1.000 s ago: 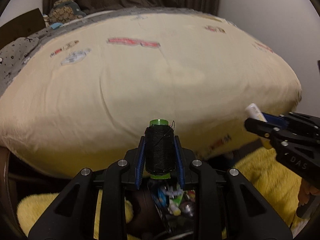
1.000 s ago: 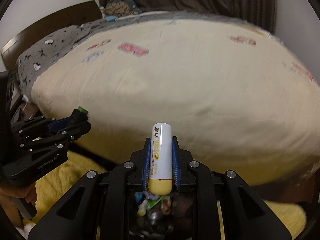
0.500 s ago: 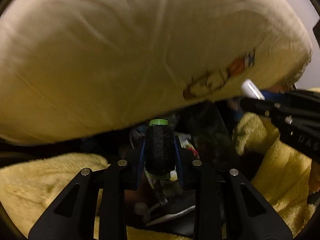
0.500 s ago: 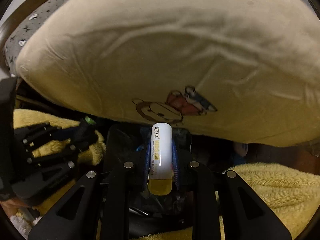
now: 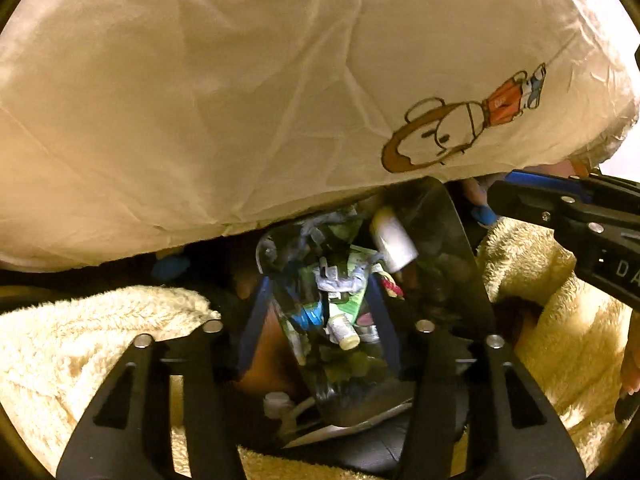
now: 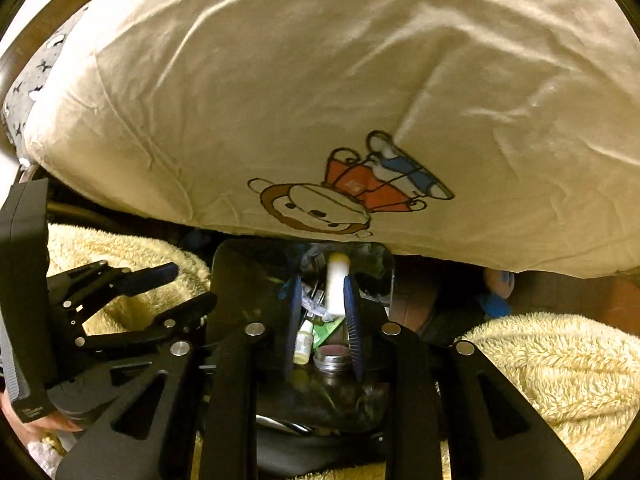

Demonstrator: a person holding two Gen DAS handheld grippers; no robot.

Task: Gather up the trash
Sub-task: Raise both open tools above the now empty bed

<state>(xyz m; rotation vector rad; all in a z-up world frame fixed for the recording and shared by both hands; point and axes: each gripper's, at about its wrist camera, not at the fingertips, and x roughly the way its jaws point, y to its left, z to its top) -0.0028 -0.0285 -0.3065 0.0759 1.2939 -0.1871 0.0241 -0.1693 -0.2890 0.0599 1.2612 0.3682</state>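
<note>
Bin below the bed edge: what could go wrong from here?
1. The right gripper's jaws are opening with the white tube blurred between them. It may bounce off the heaped trash in the bin onto the fluffy yellow blanket.
2. The bed cover overhangs the bin's far rim and could snag a rising gripper.
3. The left gripper, opening and empty, sits close by, so the two might knock.

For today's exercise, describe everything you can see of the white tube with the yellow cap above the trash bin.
The white tube is a slim plastic-looking cylinder with a rounded yellow cap at its far end. It is motion-blurred and appears to be dropping between the opening jaws of the right gripper, pads seemingly off it. It hangs over the dark trash bin, full of mixed litter. From the left wrist view it lies tilted, cap towards the cream bedsheet.
</note>
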